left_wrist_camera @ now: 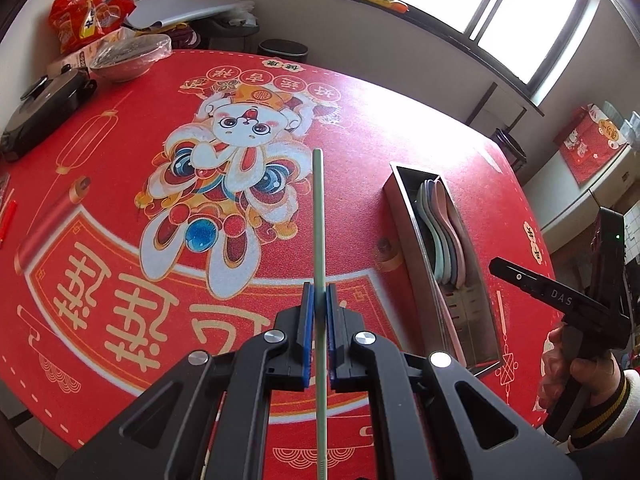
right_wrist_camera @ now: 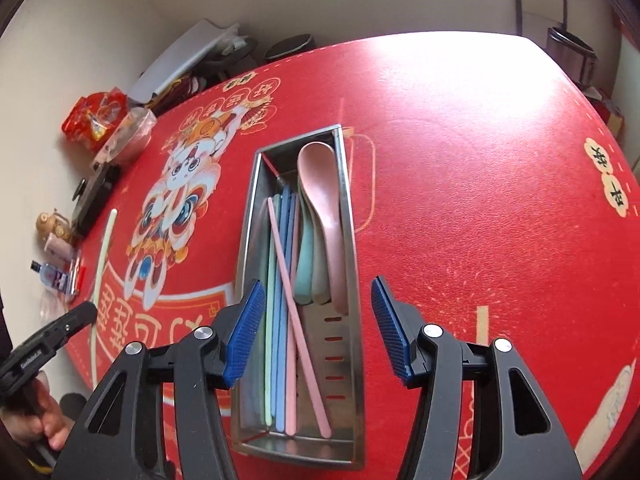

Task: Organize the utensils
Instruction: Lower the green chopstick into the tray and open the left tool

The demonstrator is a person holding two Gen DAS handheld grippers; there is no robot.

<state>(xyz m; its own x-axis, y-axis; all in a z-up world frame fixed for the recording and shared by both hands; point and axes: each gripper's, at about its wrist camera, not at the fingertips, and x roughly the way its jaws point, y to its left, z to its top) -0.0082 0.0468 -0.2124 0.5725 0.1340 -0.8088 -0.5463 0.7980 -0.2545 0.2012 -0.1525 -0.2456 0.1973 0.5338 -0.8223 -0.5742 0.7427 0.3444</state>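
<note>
Gripping a pale green chopstick between its blue pads, our left gripper is clamped tight on the stick, which projects forward above the red tablecloth. We use the steel utensil tray as the landmark. Seen by the left wrist camera, the held chopstick lies to the left of the tray, apart from it, over the printed lion figure.

Our right gripper hovers directly above the near half of the tray with its fingers spread wide and nothing between them. Inside the tray we see a pink spoon along the right wall, stacked over a green spoon. Left of the spoons lie green and blue chopsticks, with one pink chopstick crossing them diagonally.

Far left of the tray, at the table edge, stand a covered bowl and red snack bags.
</note>
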